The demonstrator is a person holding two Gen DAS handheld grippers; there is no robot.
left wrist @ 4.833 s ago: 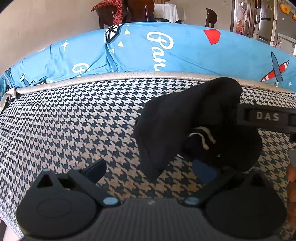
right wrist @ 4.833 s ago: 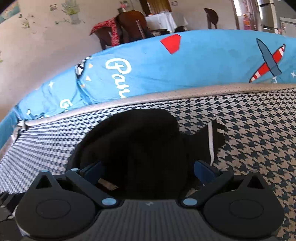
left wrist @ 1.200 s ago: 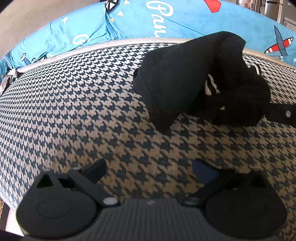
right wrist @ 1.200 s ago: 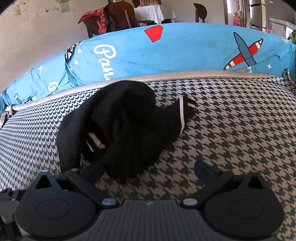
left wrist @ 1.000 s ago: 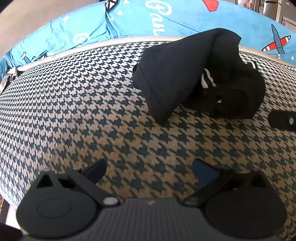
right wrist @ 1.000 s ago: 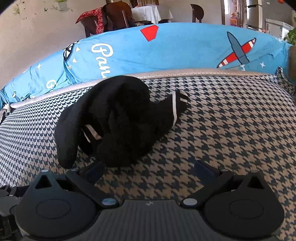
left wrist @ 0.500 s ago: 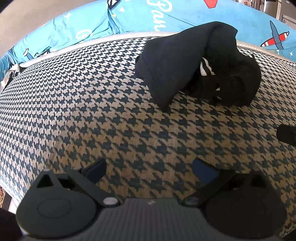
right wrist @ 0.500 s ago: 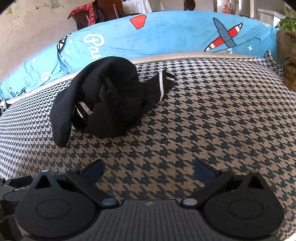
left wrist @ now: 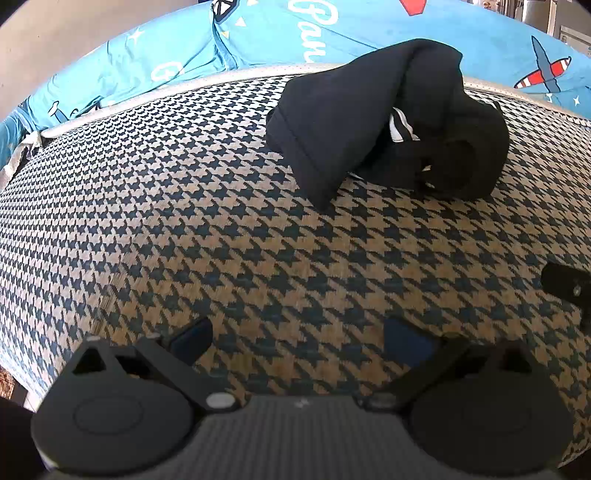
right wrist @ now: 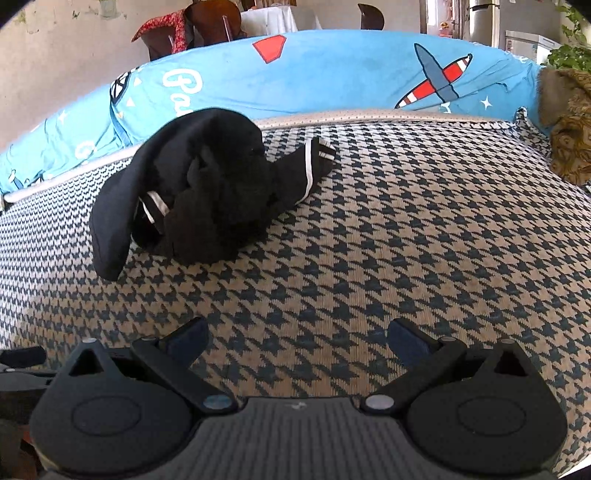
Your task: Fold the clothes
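A black garment with white stripes [left wrist: 388, 133] [right wrist: 199, 192] lies bunched in a heap on the houndstooth seat cushion [left wrist: 221, 240] [right wrist: 406, 240], near its back edge. My left gripper [left wrist: 297, 338] hovers over the cushion's front part, open and holding nothing, well short of the garment. My right gripper [right wrist: 297, 338] is also open and holding nothing, in front of and to the right of the heap. A piece of the right gripper [left wrist: 565, 284] shows at the right edge of the left wrist view.
A blue cover printed with planes and lettering [right wrist: 332, 74] drapes the sofa back behind the cushion. A brown patterned cloth [right wrist: 569, 140] sits at the far right end. Chairs and a table [right wrist: 221, 22] stand beyond the sofa.
Both grippers let go of the black garment and drew back toward the cushion's front. The garment now lies farther away as a loose heap.
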